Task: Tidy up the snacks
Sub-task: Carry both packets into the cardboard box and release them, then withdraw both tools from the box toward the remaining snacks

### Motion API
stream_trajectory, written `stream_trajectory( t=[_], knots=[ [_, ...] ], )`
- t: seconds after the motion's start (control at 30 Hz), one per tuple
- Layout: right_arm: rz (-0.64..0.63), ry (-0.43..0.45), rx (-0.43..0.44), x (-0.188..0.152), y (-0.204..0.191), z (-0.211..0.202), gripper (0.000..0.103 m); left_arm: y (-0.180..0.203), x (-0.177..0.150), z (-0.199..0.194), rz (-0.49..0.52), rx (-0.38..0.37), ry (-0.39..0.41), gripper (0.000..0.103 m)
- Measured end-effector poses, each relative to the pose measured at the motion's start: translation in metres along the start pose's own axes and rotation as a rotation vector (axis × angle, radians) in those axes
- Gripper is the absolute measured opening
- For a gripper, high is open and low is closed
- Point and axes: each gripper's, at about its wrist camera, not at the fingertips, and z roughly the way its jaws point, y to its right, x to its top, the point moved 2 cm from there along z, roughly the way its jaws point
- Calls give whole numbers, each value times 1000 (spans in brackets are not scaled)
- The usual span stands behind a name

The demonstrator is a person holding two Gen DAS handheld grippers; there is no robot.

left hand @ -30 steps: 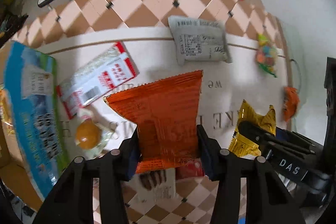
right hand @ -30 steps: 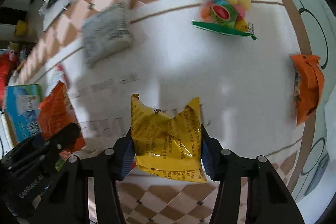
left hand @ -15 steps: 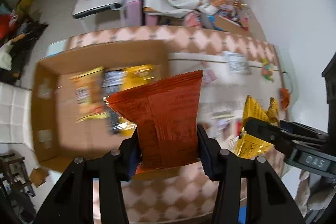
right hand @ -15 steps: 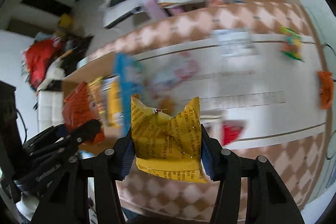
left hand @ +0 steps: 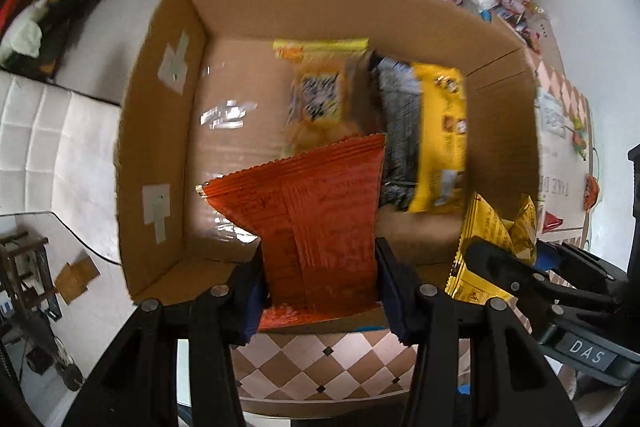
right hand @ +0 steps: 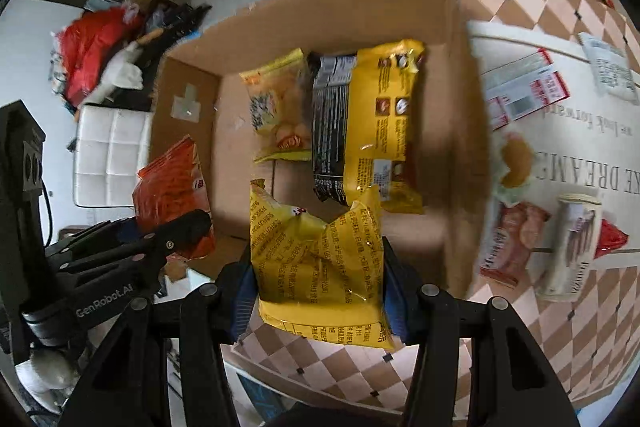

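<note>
Hovering above the open cardboard box [left hand: 160,131], the left gripper [left hand: 320,283] is clamped on an orange snack packet [left hand: 316,223], its top edge fanning out toward 12 o'clock over the box floor. At 3 o'clock in that view the right gripper [left hand: 500,263] comes in, and its own camera shows the right gripper [right hand: 316,287] squeezing a crinkled yellow snack bag [right hand: 320,259] over the near wall of the box. Lying flat inside, at 12 o'clock, are a pale yellow chip bag [right hand: 280,107], a black packet [right hand: 332,123] and a long yellow packet [right hand: 384,123] side by side. Off at 3 o'clock, loose snacks sit on the white table mat [right hand: 560,131]: a red-and-white packet [right hand: 520,91] among them.
</note>
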Motion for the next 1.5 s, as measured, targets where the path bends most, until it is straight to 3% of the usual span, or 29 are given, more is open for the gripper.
stream_trajectory(
  t=[0.37,0.47,0.53,0.57,0.63,0.77,1.07,1.5],
  knots=[
    [13,-61,-47,7,-5,54,57,-3,0,39,52,-6,-103,47],
    [17,-78,-59,10,-4,61,66,2,1,43,70,-5,-121,48],
    [19,-81,-74,11,-2,62,89,1,3,45,69,33,-121,60],
    [18,-82,-83,11,-1,62,92,0,4,45,71,39,-120,70],
    [24,-89,-86,11,0,62,94,-1,4,45,74,47,-118,79],
    [12,-75,-140,11,3,54,95,0,2,42,81,53,-100,83],
    [-11,-38,-194,2,3,33,96,-2,-8,10,67,40,8,84],
    [-74,222,-276,-44,-21,-53,96,-5,-60,-73,63,88,273,84]
  ],
)
